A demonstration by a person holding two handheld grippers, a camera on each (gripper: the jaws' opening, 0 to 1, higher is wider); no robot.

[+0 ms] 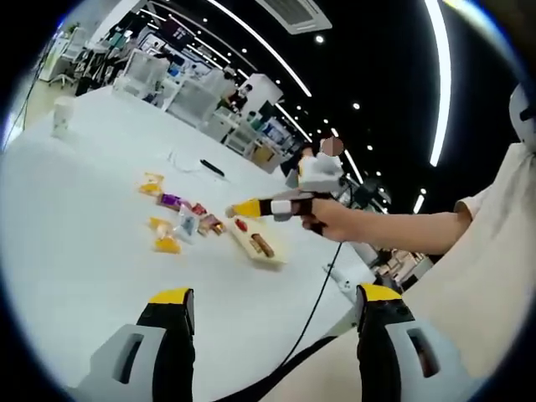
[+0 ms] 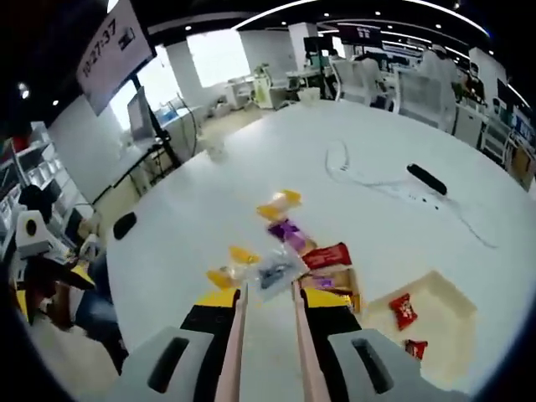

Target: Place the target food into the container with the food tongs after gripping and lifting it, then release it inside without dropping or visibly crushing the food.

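Glossy snack packets lie scattered ahead of the tongs, none gripped yet.

Crinkly foil and plastic wrappers, a silver-grey packet point(image 2: 275, 273) nearest, a red packet point(image 2: 327, 255), a purple packet point(image 2: 289, 232) and yellow packets point(image 2: 279, 203) beyond, lie flat on the white counter point(image 2: 402, 142). The silver-grey one sits just beyond the tips of the food tongs point(image 2: 266, 295), slightly right of their midline. The right gripper holds the two slim pale blades a narrow gap apart with nothing between them. A shallow cream tray point(image 2: 435, 289) rests to the right, already holding red packets. The left gripper point(image 1: 272, 306) hovers well back, jaws wide and empty, so the right hand point(image 1: 331, 219) is nearer.
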